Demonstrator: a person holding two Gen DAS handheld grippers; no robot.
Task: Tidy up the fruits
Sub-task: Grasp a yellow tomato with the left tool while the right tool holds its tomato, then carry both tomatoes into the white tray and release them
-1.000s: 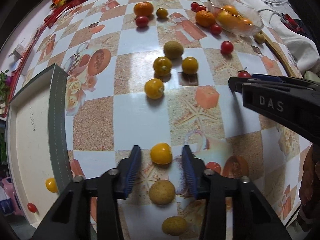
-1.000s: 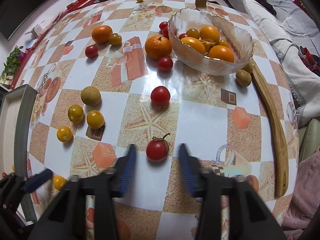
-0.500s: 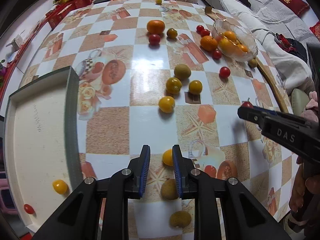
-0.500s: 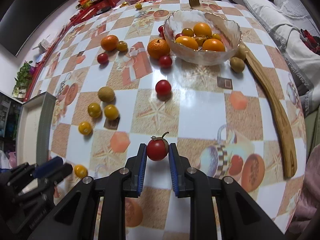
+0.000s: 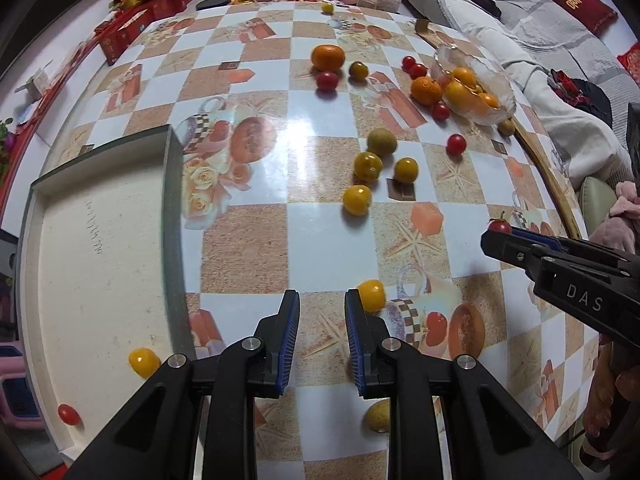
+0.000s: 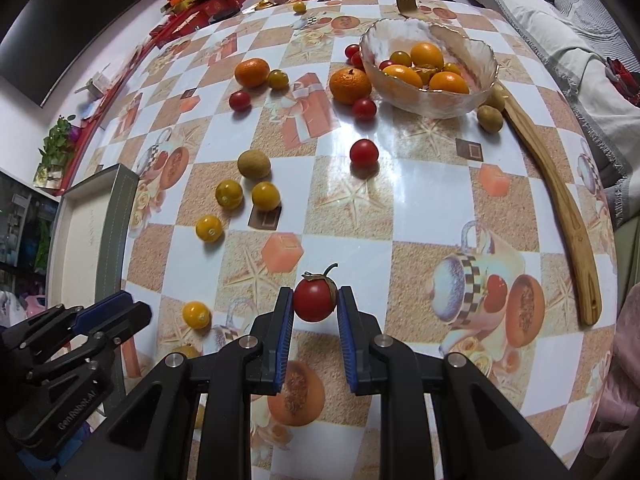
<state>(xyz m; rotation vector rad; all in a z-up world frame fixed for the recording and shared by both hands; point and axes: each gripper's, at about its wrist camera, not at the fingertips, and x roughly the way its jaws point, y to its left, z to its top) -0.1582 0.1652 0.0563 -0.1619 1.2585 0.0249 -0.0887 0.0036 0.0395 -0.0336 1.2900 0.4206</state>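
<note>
Yellow fruit (image 5: 372,295) half hidden behind left hand-held gripper (image 5: 322,308) finger. Brownish fruit (image 5: 378,415) near bench's near edge partly covered by same gripper. Grey tray (image 5: 100,240) cut off at frame left.

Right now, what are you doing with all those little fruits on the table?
A person is sorting fruit with tongs in each hand. The right tongs are shut on a red tomato with a stem. The left tongs have closed on nothing; a small yellow fruit sits just beside them on the table. More fruit lies scattered, some in the glass bowl.
</note>
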